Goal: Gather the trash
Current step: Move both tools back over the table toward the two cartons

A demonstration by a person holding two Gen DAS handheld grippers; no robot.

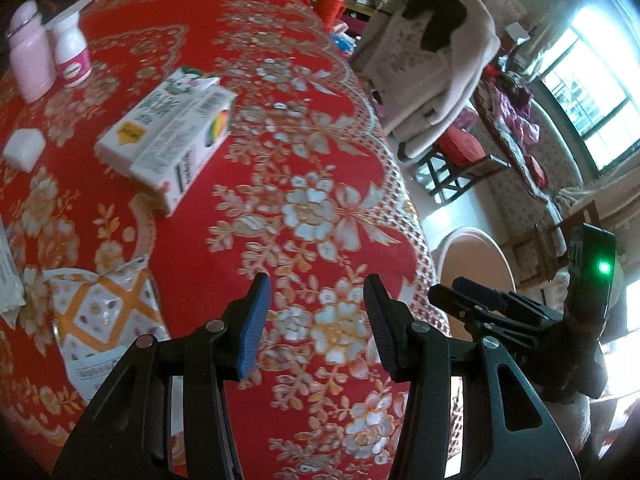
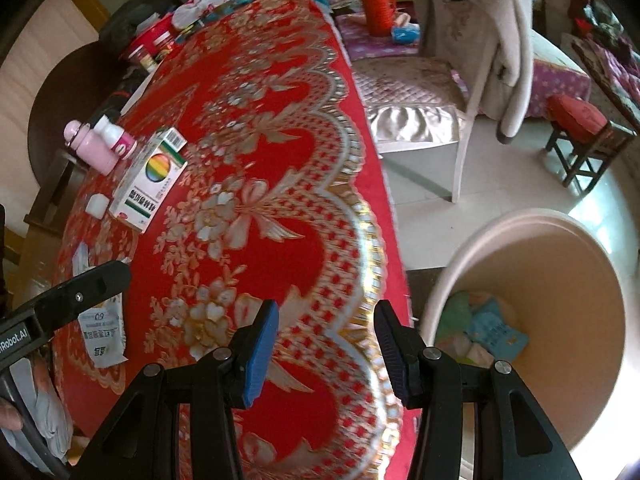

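Two grippers, left [image 1: 316, 326] and right [image 2: 326, 354], hover empty, fingers apart; next, reach left for the packet [image 1: 106, 312], gripping its edge before carrying it to the bin [image 2: 532, 280].

Both grippers angled steeply down, low in frame: left gripper [image 1: 316, 328] with jaws apart, nothing between; right gripper [image 2: 326, 354] same, jaws parted, empty.
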